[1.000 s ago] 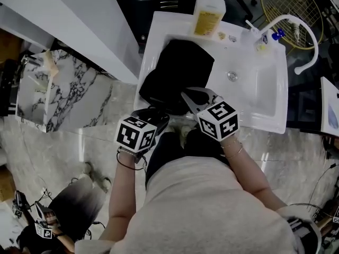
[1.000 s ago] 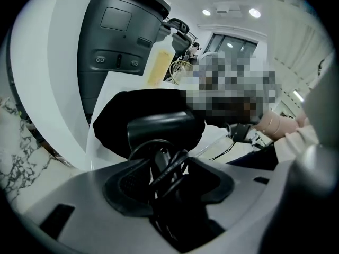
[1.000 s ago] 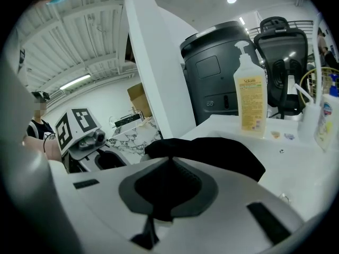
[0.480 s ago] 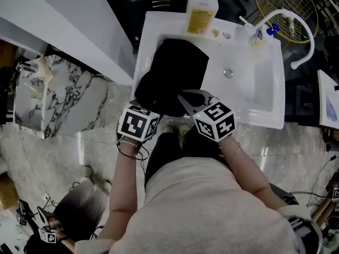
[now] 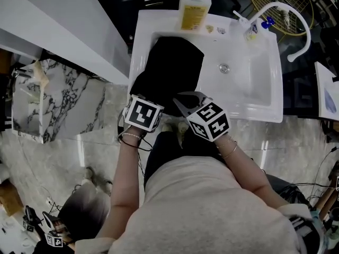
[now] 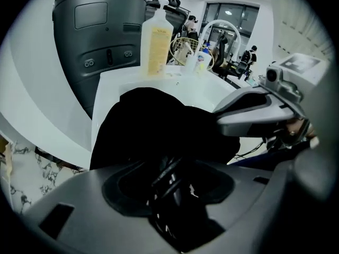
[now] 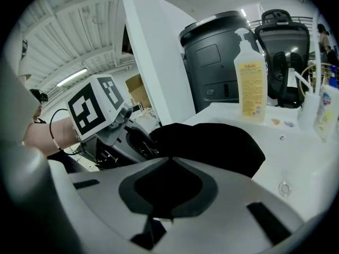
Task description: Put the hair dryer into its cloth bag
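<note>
Left gripper (image 6: 168, 164), jaws wide, clasps what seems the coiled black cord of the hair dryer (image 6: 175, 194) at the near rim of the sink (image 5: 249, 83); right gripper (image 7: 169, 159), jaws together, meets the limp cloth bag (image 5: 172, 67) draped inside it; the dryer, probably rigid and weighty, suits a handle grip.

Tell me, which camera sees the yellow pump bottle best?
The right gripper view: the pump bottle stands whole, side-on, label showing. The left gripper view shows it paler; the head view sees it from above at the picture's edge.
</note>
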The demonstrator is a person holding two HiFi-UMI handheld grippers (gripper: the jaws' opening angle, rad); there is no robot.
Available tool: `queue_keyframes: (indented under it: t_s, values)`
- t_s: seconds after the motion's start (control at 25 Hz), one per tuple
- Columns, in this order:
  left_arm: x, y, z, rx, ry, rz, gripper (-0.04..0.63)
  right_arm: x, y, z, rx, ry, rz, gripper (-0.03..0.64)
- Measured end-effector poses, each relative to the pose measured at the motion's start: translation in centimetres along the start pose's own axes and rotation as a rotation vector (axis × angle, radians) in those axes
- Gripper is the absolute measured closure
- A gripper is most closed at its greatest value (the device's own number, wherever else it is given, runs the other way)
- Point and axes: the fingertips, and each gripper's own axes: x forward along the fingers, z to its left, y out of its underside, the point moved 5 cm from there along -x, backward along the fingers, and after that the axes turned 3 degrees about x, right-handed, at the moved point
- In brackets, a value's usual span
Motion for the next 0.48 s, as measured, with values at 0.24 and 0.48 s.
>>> queue_keyframes:
  t_s: [0.24, 0.48]
  values:
    - [0.7, 0.3, -0.3, -0.020, 0.023, -0.005, 0.373, 0.0, 0.4, -0.1, 0.015, 0.011, 0.001, 0.603]
    - [1.3, 0.6, -0.4, -0.007, -0.001, -0.018, 0.373, -0.2, 0.6, -0.4, 0.016, 0.019, -0.002, 0.603]
